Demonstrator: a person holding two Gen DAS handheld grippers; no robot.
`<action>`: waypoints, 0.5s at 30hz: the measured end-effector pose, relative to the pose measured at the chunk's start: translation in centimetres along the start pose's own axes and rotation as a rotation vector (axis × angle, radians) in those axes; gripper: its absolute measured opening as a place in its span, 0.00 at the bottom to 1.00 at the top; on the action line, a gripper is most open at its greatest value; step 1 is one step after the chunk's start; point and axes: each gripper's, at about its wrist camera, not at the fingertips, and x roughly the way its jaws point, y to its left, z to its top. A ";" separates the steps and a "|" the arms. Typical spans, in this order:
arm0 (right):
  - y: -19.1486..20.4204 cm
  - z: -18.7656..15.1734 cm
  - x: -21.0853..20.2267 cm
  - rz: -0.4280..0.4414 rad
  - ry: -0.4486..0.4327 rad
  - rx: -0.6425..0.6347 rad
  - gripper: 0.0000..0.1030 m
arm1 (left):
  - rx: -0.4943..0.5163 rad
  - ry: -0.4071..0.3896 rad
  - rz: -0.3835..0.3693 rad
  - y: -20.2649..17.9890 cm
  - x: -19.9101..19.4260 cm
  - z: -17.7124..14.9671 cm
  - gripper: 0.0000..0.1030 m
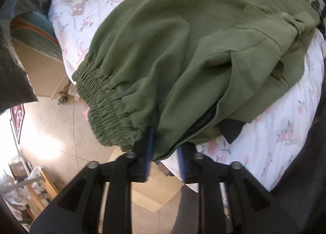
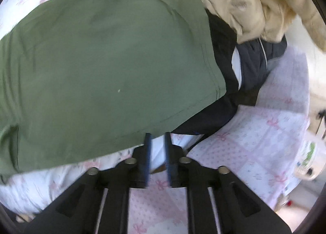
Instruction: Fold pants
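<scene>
Left wrist view: one green pants [image 1: 183, 50] on bedsheet [image 1: 285, 132], left claw [image 1: 165, 152] and right claw [image 2: 158, 148] both parted, gripping nothing.

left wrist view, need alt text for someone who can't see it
Green pants lie on a floral bedsheet, elastic waistband hanging over the bed's edge. The left gripper is open, the pants' corner between its blue pads. Tiled floor below.

I see matt green twill pants [image 1: 183, 50] on a soft floral cotton sheet [image 1: 275, 142] — fleecy beige cloth [image 2: 264, 0] upper right.
</scene>
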 end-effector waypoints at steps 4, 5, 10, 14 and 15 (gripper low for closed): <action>0.2 -1.1 -1.9 -0.019 -0.029 -0.084 0.65 | 0.071 0.033 -0.044 -0.8 -0.8 -1.3 0.61; 0.2 -1.4 -2.2 -0.027 -0.035 -0.096 0.65 | 0.087 0.047 -0.056 -0.8 -1.0 -1.7 0.67; 0.8 -2.7 -7.7 -0.004 -0.217 -0.090 0.65 | -0.032 0.008 -0.111 2.2 -3.5 -2.4 0.73; 4.2 -5.3 -12.9 0.293 -0.436 -0.051 0.65 | -0.579 -0.079 -0.177 7.3 -5.1 -1.4 0.73; 5.3 -6.1 -13.4 0.384 -0.466 -0.046 0.65 | -0.695 -0.084 -0.191 7.6 -5.2 -1.5 0.73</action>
